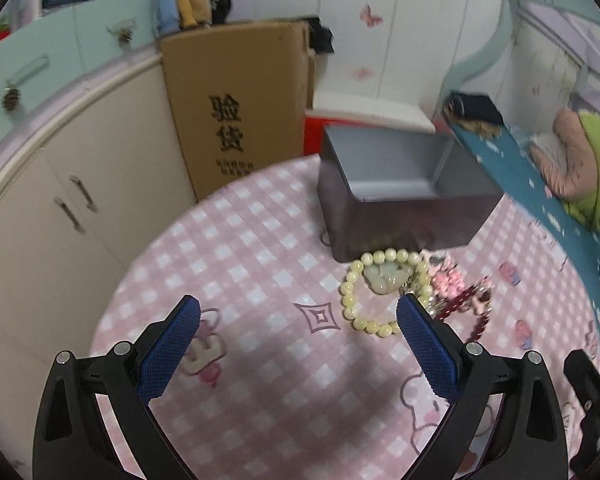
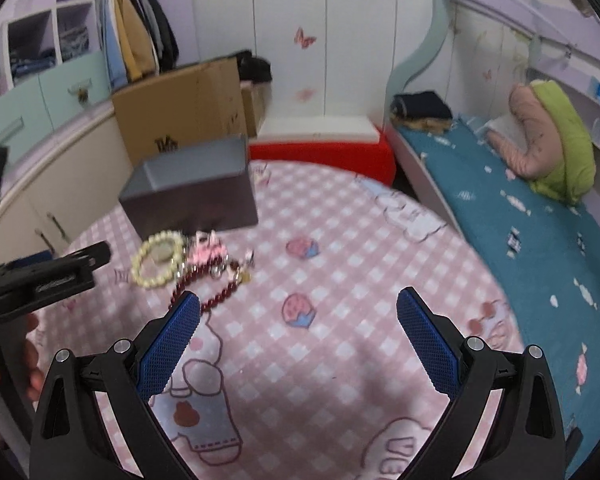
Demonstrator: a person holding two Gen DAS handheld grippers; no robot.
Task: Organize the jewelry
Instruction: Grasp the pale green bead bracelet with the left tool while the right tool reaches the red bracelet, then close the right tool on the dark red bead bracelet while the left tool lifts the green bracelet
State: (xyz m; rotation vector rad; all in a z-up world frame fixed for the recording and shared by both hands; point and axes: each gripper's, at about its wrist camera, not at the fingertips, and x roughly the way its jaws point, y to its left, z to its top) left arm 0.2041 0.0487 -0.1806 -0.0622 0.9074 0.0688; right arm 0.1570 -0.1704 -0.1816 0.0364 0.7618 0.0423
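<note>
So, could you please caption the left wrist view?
Open left gripper above a cream bead bracelet lying beside an open grey box.

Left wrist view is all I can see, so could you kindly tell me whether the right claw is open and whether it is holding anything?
Observer: The right claw is open and empty, hovering over the pink checked cloth.
Operator: Thank you. A finger of the left claw hides part of the dark red bracelet from me. Where does it lie relative to the right claw?
Observer: The dark red bracelet lies on the cloth outside the right claw's gap. Its near end passes behind the tip of that claw's left finger, and I cannot tell whether they touch.
</note>
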